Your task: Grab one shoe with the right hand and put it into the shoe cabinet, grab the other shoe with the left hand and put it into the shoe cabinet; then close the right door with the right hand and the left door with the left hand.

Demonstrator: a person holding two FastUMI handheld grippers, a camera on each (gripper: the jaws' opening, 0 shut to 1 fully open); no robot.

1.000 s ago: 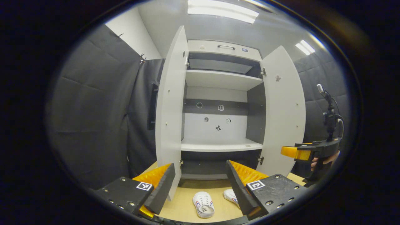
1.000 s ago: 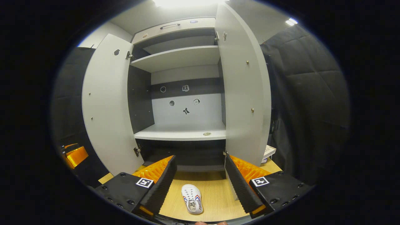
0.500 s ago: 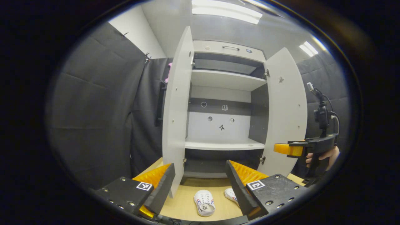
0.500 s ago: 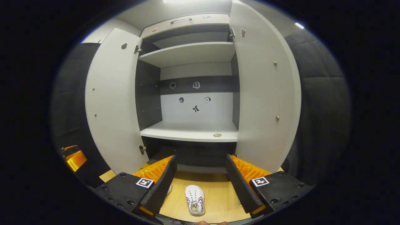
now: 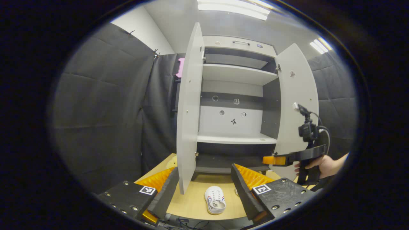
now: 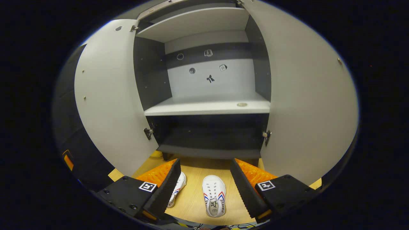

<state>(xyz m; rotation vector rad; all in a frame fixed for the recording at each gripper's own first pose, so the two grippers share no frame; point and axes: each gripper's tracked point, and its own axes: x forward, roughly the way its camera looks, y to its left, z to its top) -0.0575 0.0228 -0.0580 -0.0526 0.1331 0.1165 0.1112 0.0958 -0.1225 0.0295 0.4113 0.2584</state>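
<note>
Two white shoes with red and blue stripes lie on the wooden floor before the open shoe cabinet (image 6: 207, 107). In the right gripper view, one shoe (image 6: 214, 195) lies between my right gripper's (image 6: 204, 183) open fingers, well below them. The other shoe (image 6: 179, 187) is partly hidden by the left finger. In the left gripper view, my left gripper (image 5: 204, 188) hangs open above a shoe (image 5: 215, 200); the second shoe (image 5: 236, 191) peeks from behind the right finger. The right gripper (image 5: 271, 159), held by a hand (image 5: 319, 163), hovers by the right door (image 5: 295, 105).
Both cabinet doors stand wide open: the left door (image 6: 108, 95) and the right door (image 6: 306, 102) flank the shelves. The left door's edge (image 5: 188, 111) is close ahead of my left gripper. A dark lower compartment (image 6: 207, 137) sits under the white shelf. Black cloth walls surround the booth.
My right gripper has moved forward and down towards the cabinet's base, bringing both shoes into its view. The left gripper has shifted slightly; both stay open.
</note>
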